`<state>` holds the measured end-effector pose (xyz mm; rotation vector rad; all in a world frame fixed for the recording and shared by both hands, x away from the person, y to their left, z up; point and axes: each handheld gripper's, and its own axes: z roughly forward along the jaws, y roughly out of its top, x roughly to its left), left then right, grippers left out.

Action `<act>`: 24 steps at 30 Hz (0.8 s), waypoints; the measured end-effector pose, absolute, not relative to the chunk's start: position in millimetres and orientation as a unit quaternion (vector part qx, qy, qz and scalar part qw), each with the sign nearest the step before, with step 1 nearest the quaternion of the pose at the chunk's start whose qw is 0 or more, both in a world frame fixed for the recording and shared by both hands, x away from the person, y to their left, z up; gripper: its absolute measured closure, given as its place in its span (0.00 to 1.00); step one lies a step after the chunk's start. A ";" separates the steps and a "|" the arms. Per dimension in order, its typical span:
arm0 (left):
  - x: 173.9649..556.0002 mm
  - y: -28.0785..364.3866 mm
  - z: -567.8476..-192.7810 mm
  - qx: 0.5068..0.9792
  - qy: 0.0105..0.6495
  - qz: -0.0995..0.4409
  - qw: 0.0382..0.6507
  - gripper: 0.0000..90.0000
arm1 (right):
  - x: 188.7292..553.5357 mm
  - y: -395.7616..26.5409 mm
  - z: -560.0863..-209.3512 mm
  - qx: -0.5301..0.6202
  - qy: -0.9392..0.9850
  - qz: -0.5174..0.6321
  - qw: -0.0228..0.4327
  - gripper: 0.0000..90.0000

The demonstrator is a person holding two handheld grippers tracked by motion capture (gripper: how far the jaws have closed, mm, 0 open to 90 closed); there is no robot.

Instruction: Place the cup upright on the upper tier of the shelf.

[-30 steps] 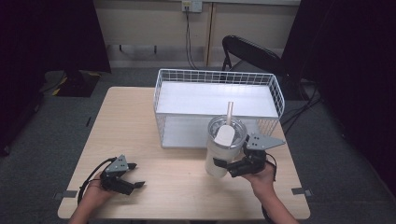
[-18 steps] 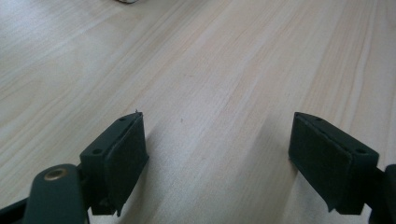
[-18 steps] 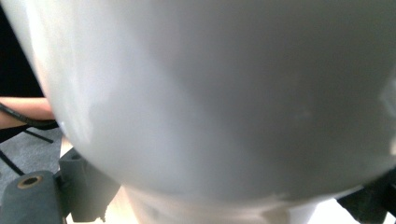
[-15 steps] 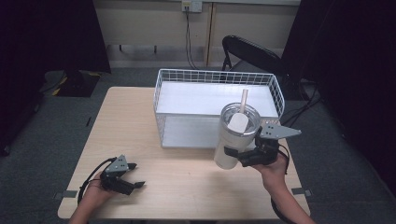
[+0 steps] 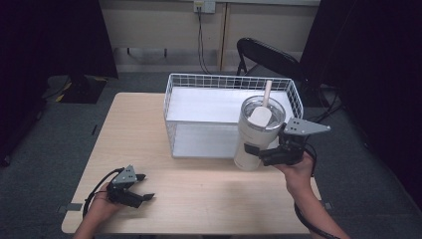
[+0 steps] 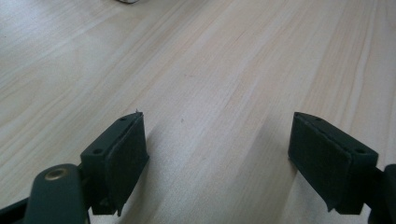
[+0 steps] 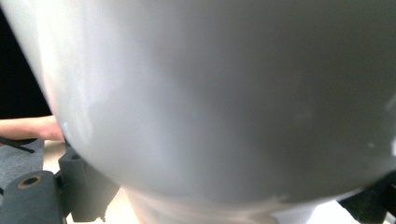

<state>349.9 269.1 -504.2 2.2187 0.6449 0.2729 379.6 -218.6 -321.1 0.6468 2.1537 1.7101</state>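
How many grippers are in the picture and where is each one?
2: the left gripper rests open near the table's front-left corner; the right gripper grips the tumbler beside the basket.

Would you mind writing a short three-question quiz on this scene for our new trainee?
1. True or false: the left gripper rests low at the near left of the wooden table, jaws apart, with nothing between them.
2. Multiple choice: the right gripper is shut on which thing? A) a white tumbler with a lid and straw B) the wire basket C) a folding chair
3. Short answer: what stands on the table behind the tumbler?

Key
1. True.
2. A. The jaws clamp the tumbler's lower body, and it is held tilted above the table.
3. A white wire basket.
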 end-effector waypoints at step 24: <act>349.8 268.9 -504.2 0.876 0.254 0.108 0.396 0.21 | 398.4 -220.9 -265.8 0.240 0.748 0.593 0.178 0.11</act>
